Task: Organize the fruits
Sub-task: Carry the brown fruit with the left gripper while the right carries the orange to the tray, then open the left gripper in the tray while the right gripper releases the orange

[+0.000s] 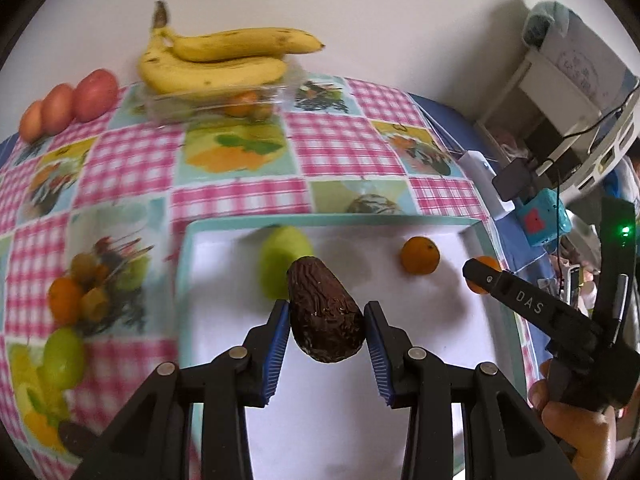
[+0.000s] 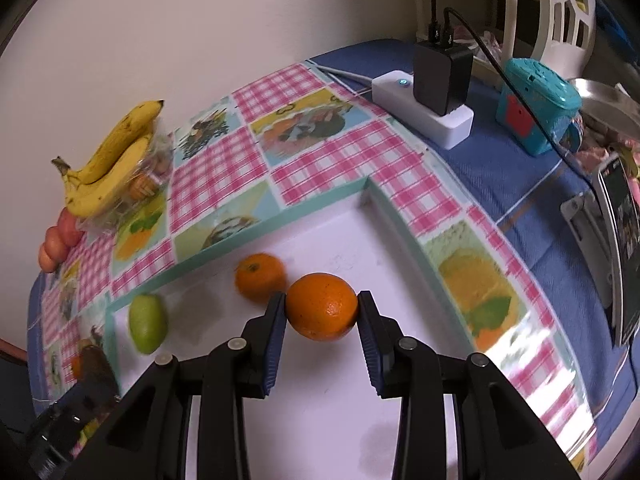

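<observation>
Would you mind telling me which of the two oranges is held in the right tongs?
The larger orange, nearest the camera, sits clamped between the right tongs. The smaller orange lies free on the tray behind it.

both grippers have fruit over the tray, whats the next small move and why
Probably lower the right hand-held gripper and set its orange on the tray beside the other orange. That orange and a green fruit already lie in the tray, so like would go with like. The left hand-held gripper holds the avocado and could follow.
</observation>
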The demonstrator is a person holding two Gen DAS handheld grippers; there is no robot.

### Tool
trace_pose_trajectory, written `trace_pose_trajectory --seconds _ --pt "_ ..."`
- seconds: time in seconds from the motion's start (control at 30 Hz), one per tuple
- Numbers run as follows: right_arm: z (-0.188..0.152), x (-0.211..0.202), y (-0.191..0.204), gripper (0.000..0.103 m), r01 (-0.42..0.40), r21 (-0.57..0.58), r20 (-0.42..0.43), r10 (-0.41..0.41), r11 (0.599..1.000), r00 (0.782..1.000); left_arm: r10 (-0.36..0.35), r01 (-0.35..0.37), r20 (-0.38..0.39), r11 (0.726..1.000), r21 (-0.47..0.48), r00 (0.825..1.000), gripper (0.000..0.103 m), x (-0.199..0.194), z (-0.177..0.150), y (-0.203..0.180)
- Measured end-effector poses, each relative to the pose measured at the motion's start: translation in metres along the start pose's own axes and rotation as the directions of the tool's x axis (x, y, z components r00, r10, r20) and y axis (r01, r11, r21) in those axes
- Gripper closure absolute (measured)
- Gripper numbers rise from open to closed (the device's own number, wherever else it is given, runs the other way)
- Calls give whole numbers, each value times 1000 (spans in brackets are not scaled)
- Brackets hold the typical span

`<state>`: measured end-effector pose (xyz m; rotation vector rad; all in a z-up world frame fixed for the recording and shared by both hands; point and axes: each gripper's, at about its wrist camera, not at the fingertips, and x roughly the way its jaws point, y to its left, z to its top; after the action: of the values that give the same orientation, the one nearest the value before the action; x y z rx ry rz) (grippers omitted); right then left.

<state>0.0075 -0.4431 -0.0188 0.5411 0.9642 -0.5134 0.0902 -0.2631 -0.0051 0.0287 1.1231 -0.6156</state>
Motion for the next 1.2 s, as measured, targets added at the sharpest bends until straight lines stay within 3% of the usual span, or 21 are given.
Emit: trace_pose_trajectory --seconds 0.47,1.0,1.1,1.2 --pt "26 30 -17 66 -8 23 -14 9 1000 1000 1 -2 18 1000 29 1000 63 41 15 -12" --pt "27 41 -22 66 -22 39 -24 23 999 999 -3 3 -3 1000 20 1000 62 46 16 -10" --pt "27 40 -20 65 -16 32 -30 17 999 999 -4 4 -14 1000 11 1000 59 43 15 -9" --pt "28 40 -20 65 -14 28 -37 15 1000 999 -10 10 -16 1000 5 1000 46 36 14 -10"
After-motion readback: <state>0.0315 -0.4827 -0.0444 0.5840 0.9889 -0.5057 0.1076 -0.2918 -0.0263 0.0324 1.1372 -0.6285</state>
